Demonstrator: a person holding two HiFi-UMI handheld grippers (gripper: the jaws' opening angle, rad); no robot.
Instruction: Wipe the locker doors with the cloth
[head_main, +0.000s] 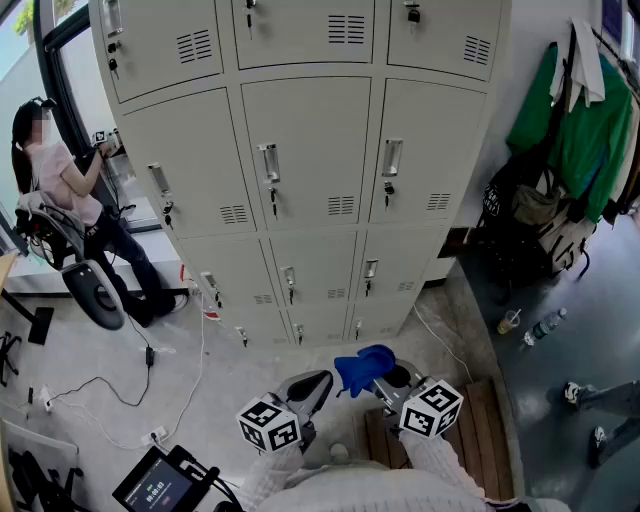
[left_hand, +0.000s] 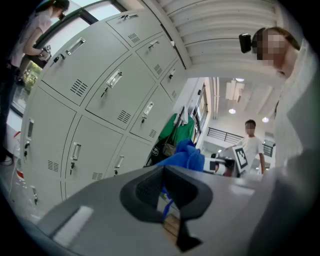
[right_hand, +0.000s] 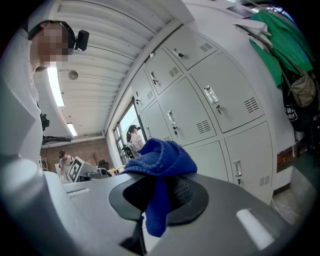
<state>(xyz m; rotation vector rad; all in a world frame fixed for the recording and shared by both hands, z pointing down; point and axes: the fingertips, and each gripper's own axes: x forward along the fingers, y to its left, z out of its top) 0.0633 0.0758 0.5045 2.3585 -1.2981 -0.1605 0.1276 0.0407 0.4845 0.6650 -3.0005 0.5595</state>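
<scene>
A bank of pale grey lockers stands in front of me, each door with a handle, a key and a vent. My right gripper is held low before the bottom row, shut on a blue cloth that bunches over its jaws. In the right gripper view the cloth drapes over and down between the dark pads of the right gripper. To its left, my left gripper is shut with nothing in it. The left gripper view shows the left gripper, the cloth and the lockers.
A person stands at the window left of the lockers, beside a scooter. Cables trail over the floor. Green clothes and bags hang at the right. A bottle stands on the floor. A wooden pallet lies under me.
</scene>
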